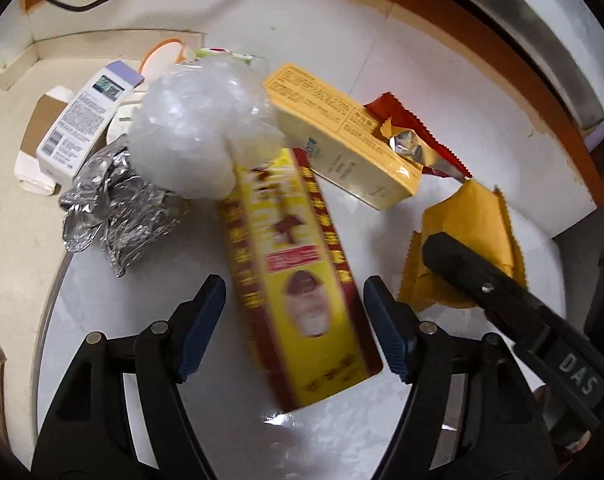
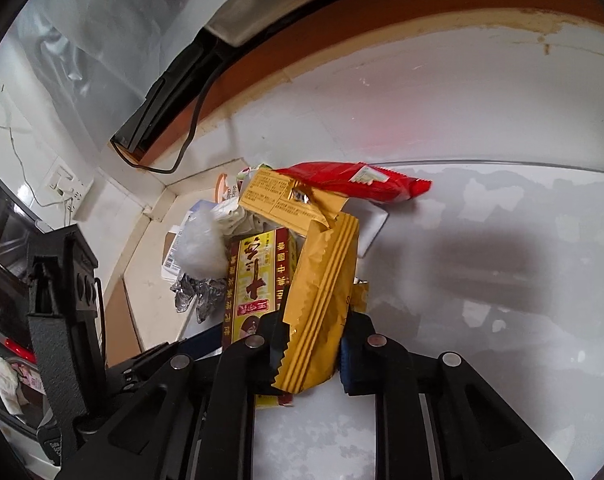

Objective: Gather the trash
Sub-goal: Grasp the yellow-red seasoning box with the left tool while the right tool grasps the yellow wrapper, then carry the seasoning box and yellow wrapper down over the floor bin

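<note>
Left gripper (image 1: 294, 320): jaws spread, straddling yellow-red box (image 1: 294, 280).
Right gripper (image 2: 310, 352): pinched onto gold wrapper (image 2: 322, 300).

- Your left gripper (image 1: 294, 320) has black linkage arms, silver rivets and blue finger pads (image 1: 196, 330).
- Your right gripper (image 2: 312, 354) matches; its body reads "DAS".

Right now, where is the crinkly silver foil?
In the left wrist view, the foil lies on the left, just under the clear plastic wad and left of the yellow box.
</note>
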The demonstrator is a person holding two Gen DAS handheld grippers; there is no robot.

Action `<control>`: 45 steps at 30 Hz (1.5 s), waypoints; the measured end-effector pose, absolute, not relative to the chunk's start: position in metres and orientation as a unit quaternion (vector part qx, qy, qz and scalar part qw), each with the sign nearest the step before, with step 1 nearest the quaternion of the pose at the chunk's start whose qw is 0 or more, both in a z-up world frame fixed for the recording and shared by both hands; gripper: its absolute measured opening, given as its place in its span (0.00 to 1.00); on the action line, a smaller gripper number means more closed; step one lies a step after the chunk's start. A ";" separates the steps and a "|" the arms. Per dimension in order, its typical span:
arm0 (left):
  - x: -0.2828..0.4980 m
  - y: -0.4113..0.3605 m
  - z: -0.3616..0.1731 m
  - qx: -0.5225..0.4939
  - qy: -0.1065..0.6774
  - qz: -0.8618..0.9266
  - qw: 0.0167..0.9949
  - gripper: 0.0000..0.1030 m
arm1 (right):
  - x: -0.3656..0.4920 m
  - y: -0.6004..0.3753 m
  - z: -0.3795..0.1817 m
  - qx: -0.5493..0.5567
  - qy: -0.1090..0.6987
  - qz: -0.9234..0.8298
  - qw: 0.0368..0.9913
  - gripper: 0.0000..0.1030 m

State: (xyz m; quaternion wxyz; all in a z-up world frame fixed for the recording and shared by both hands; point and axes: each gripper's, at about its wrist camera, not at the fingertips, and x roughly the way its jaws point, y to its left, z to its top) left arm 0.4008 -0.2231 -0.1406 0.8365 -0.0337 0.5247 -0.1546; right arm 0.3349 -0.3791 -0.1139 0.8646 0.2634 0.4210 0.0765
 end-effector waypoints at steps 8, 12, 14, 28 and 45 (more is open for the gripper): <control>0.403 -0.245 -0.144 0.018 0.509 -0.137 0.849 0.60 | 0.326 -0.392 -0.114 0.260 0.427 0.067 0.864 0.16; 0.385 -0.239 -0.134 0.031 0.485 -0.138 0.863 0.57 | 0.322 -0.389 -0.115 0.260 0.429 0.072 0.862 0.16; 0.362 -0.231 -0.124 0.032 0.474 -0.147 0.868 0.56 | 0.316 -0.386 -0.113 0.260 0.428 0.077 0.862 0.16; 0.176 -0.104 -0.073 0.002 0.411 -0.169 0.896 0.47 | 0.198 -0.303 -0.078 0.206 0.409 0.156 0.875 0.15; 0.032 -0.007 -0.194 -0.048 0.495 -0.083 0.864 0.47 | 0.047 -0.139 -0.140 0.056 0.458 0.280 0.842 0.15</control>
